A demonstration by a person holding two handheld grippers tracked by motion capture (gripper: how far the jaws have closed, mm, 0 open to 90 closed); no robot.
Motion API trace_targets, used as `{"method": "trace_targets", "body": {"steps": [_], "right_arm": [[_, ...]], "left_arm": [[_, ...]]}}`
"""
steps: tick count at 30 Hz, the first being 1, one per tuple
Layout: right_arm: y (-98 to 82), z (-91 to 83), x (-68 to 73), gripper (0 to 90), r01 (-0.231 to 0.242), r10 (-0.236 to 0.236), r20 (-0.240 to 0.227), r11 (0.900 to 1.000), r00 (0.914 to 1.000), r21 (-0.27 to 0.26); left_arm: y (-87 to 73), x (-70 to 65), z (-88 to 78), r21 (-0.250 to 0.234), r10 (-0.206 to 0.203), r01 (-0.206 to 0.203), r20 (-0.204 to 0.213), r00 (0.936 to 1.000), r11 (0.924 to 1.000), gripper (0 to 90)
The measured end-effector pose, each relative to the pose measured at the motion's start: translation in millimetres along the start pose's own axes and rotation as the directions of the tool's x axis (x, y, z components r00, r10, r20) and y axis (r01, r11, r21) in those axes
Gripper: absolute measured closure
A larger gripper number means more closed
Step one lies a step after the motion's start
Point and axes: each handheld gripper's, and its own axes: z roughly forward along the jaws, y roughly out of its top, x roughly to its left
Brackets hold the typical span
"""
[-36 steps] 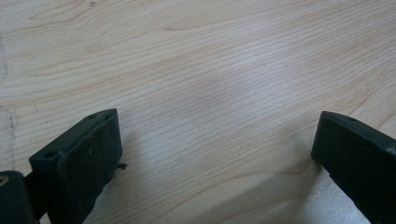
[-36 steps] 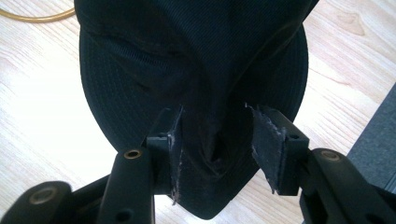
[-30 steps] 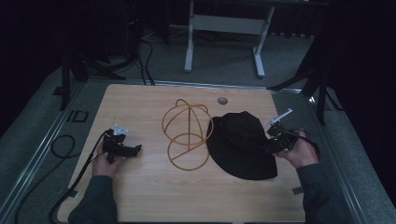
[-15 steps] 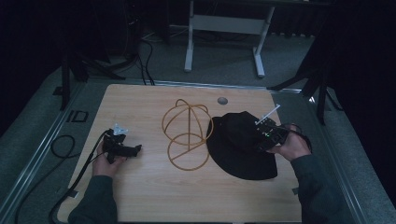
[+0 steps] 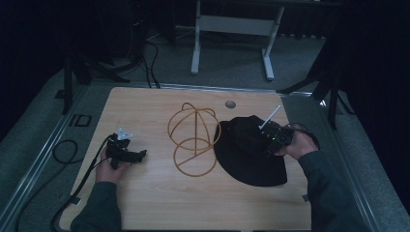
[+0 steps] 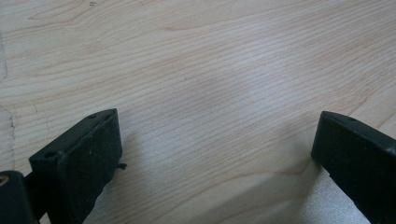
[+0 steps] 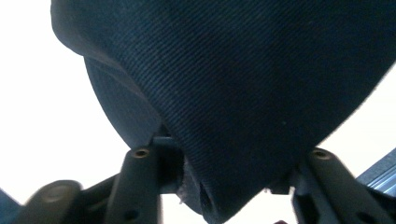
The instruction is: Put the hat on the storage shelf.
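A black brimmed hat (image 5: 246,162) lies on the right side of the wooden table (image 5: 145,203). My right gripper (image 5: 267,141) sits on its crown. In the right gripper view the dark fabric (image 7: 243,84) bunches into a wedge between the two jaws, which have just been closing and now pinch it (image 7: 224,182). A golden wire hat frame (image 5: 193,140) stands at the table's middle, just left of the hat. My left gripper (image 5: 139,155) rests at the left, open, with bare wood between its jaws (image 6: 217,154).
A round cable hole (image 5: 230,104) sits near the table's far edge. A black cable (image 5: 63,150) loops off the left side. A white desk frame (image 5: 232,24) stands on the floor beyond the table.
My right gripper has moved left from the hat's right brim onto its crown and closed on the fabric. The left gripper has not moved.
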Motion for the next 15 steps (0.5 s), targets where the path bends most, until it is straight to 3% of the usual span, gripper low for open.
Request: {"method": "trace_targets", "body": {"steps": [3,9,15], "right_arm": [[2.0,2.0,-2.4,66.9,0.006,-0.005,-0.025,1.0,0.9997,0.015],[5.0,1.4,-3.9,82.3,0.01,-0.009,-0.029,0.999,0.9995,0.035],[4.7,-2.1,-2.2,84.3,0.01,-0.009,-0.019,1.0,0.9998,0.025]], "left_arm": [[0.0,0.0,0.0,0.0,0.0,0.0,0.0,1.0,1.0,2.0],[0.0,0.0,0.0,0.0,0.0,0.0,0.0,1.0,1.0,2.0],[0.0,0.0,0.0,0.0,0.0,0.0,0.0,1.0,1.0,2.0]]}}
